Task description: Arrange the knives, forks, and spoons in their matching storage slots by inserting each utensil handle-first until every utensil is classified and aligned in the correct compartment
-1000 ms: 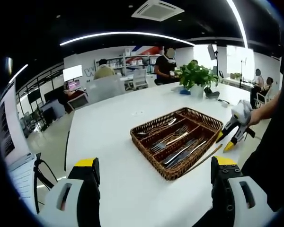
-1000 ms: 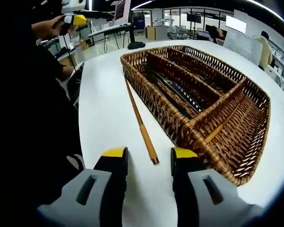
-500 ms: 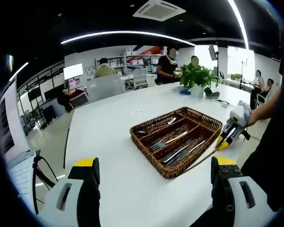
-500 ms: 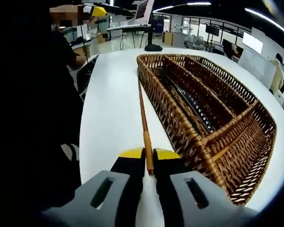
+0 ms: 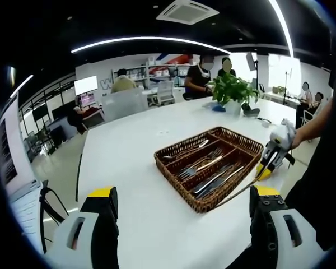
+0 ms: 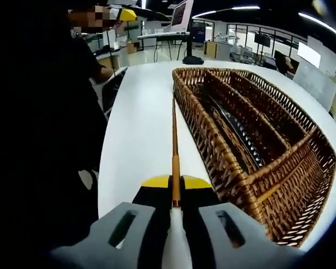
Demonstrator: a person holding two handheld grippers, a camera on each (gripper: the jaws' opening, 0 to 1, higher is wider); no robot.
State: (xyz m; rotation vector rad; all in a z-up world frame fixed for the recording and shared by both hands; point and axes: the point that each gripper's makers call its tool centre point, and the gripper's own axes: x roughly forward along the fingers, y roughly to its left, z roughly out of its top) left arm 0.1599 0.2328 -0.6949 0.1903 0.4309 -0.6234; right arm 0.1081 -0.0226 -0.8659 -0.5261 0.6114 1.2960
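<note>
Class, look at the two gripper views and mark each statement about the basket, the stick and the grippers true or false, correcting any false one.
1. The right gripper is shut on the wooden stick. True.
2. The stick lies inside the wicker basket. False: it is outside, along the basket's long wall.
3. The left gripper holds a fork. False: its jaws are open and empty.
4. Cutlery lies in the basket's long compartments. True.

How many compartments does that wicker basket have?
4. The basket has three long slots side by side, holding cutlery, and one crosswise slot at the end nearest the right gripper, which grips a chopstick lying outside.
</note>
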